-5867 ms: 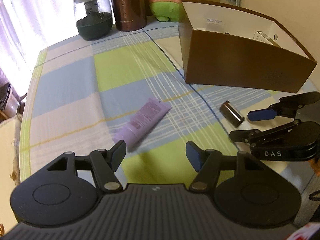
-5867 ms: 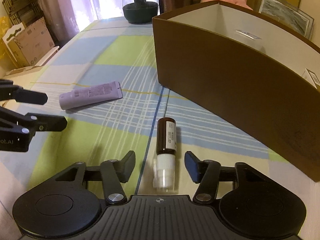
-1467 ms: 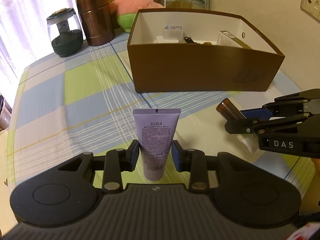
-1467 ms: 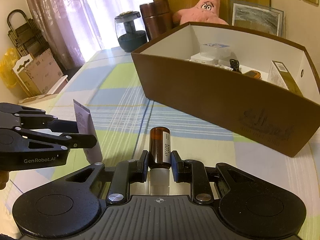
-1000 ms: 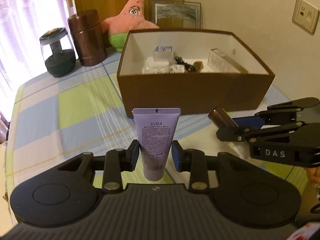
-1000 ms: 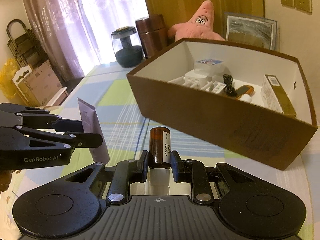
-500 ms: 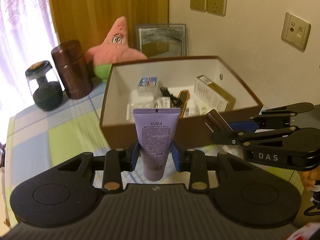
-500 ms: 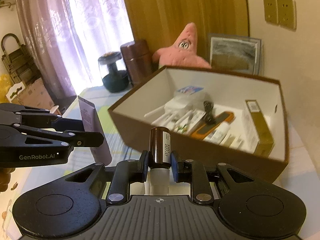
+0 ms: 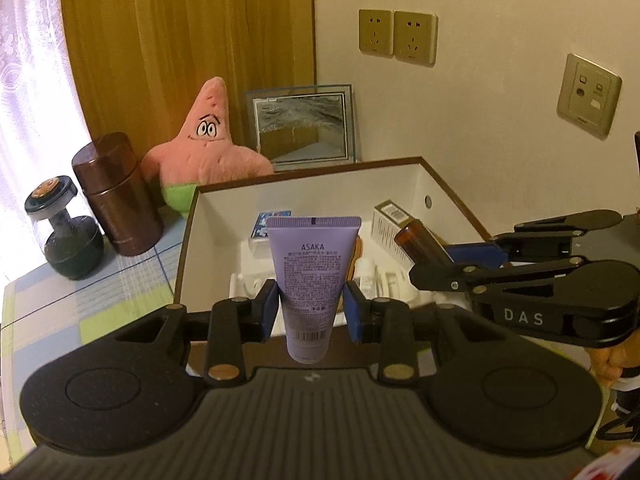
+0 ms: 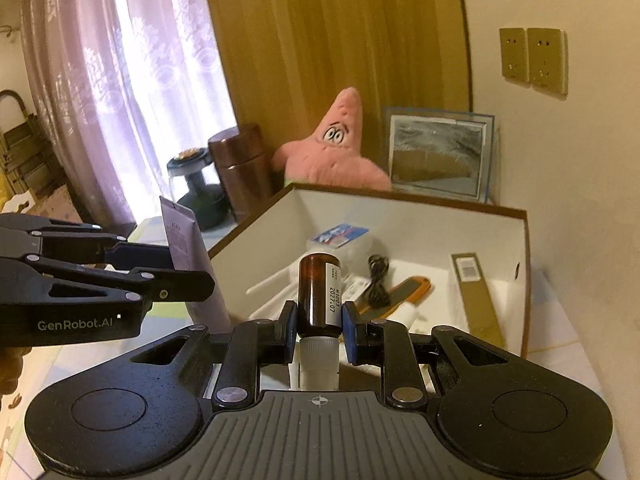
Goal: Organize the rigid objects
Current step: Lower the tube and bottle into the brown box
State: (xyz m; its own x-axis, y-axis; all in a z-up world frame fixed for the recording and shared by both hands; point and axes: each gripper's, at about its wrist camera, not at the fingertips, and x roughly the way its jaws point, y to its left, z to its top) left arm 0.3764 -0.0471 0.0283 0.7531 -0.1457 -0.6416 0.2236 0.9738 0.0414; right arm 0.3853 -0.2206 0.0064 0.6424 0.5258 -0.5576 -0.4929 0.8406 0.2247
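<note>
Holding purple tube [image 9: 313,280] in L gripper [image 9: 313,310], amber bottle [image 10: 319,296] in R gripper [image 10: 319,330], both frame-center over brown box [image 9: 188,240]. Tube soft: grip near cap. Bottle prob glass, slick: grip mid-body.

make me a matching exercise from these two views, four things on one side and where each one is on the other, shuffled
Things:
1. purple tube
2. amber bottle
3. orange-edged file
4. pink starfish plush

Places:
A. lying on the floor of the brown box
B. clamped in the right gripper
C. on the table behind the box, beside the copper canister
D. clamped in the left gripper

Pairs: 1-D, 2-B, 3-A, 4-C
</note>
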